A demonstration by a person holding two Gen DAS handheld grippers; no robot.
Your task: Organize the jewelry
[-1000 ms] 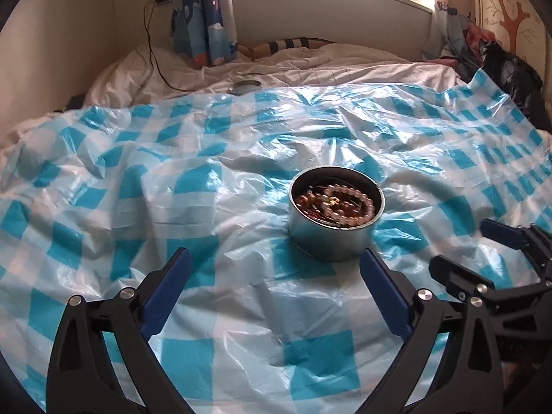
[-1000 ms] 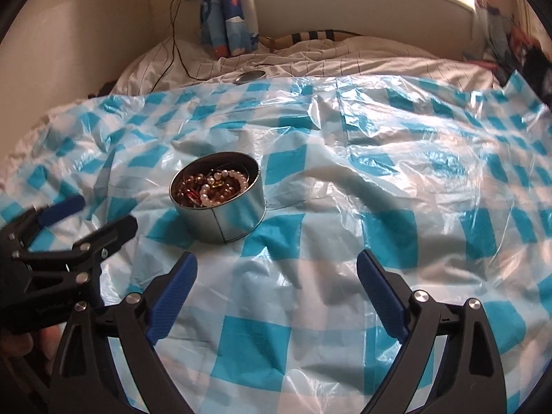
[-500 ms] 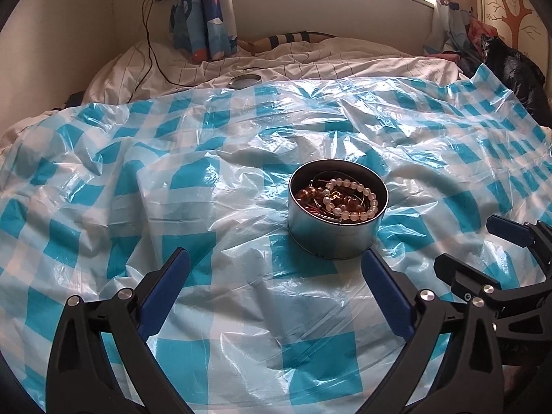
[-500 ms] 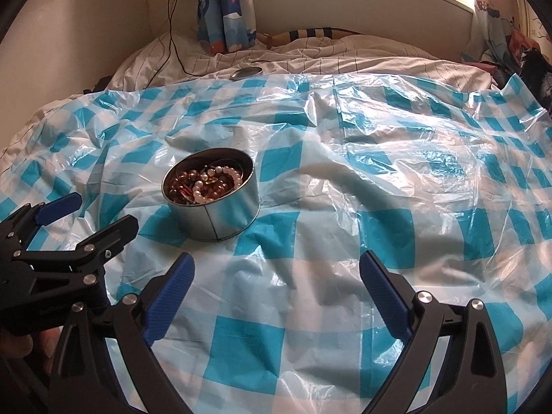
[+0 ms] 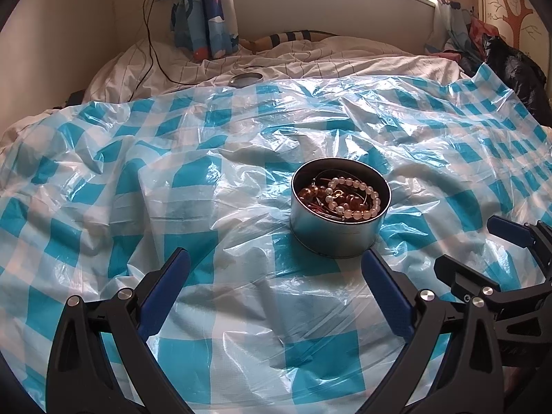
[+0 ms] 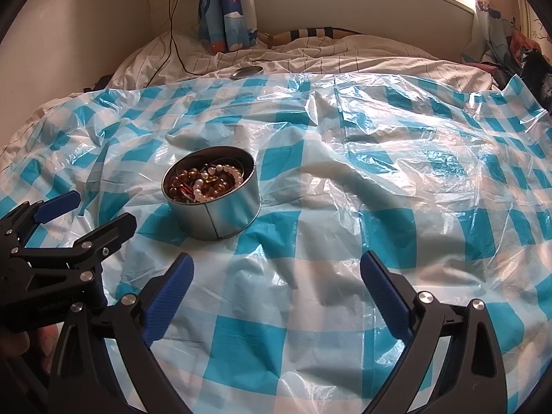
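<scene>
A round silver tin (image 5: pixel 336 234) stands on the blue-and-white checked plastic sheet (image 5: pixel 214 314). It holds a pearl bead bracelet (image 5: pixel 355 198) and brown beads (image 5: pixel 310 193). The tin shows left of centre in the right wrist view (image 6: pixel 220 214). My left gripper (image 5: pixel 274 264) is open and empty, just short of the tin, which sits by its right finger. My right gripper (image 6: pixel 276 265) is open and empty, to the right of the tin. Each gripper shows at the edge of the other's view: the right one (image 5: pixel 483 245), the left one (image 6: pixel 82 210).
A round tin lid (image 5: pixel 246 79) lies at the far edge of the sheet on the white striped bedding (image 5: pixel 310 58). A black cable (image 5: pixel 151 45) runs down from a wall charger. Curtains (image 5: pixel 203 10) hang at the back; dark clothes (image 5: pixel 514 69) are piled far right.
Both cameras have pulled back and risen a little, so the tin sits slightly farther from the fingers. Both grippers stay open and empty. The tin has not moved.
</scene>
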